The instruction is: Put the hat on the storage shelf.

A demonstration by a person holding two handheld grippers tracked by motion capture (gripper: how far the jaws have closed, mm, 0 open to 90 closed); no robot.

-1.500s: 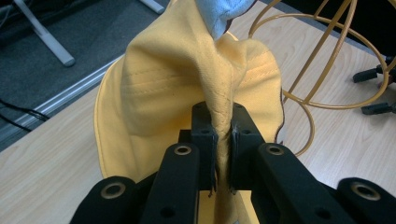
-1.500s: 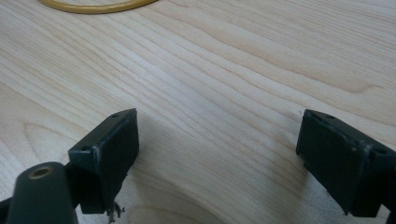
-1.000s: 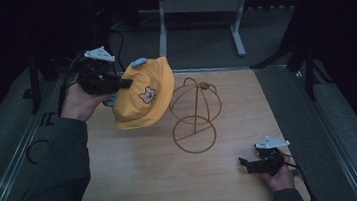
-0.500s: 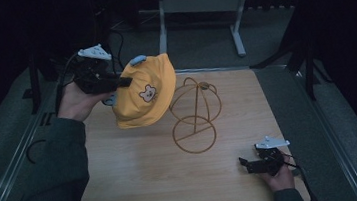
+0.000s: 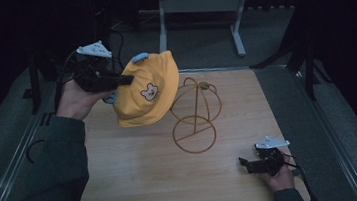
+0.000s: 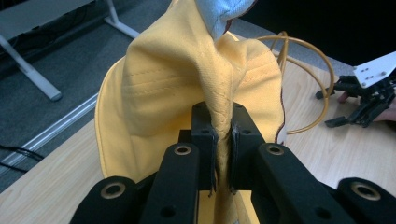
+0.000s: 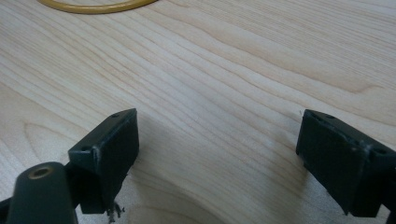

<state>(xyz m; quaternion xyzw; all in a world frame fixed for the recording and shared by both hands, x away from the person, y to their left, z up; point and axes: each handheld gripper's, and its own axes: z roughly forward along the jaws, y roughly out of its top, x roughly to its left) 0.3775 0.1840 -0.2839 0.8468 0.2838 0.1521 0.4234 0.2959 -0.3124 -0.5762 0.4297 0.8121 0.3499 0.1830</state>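
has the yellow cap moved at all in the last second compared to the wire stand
No. The yellow cap, pinched in the left hand-held gripper, hangs at the same spot up and left of the wire stand as a second ago.

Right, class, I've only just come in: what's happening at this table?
A person works with two handheld grippers. The left gripper is shut on a fold of a yellow child's cap with a bear patch, holding it in the air beside a wire hat stand on the wooden table. The right gripper rests open on the table, holding nothing.
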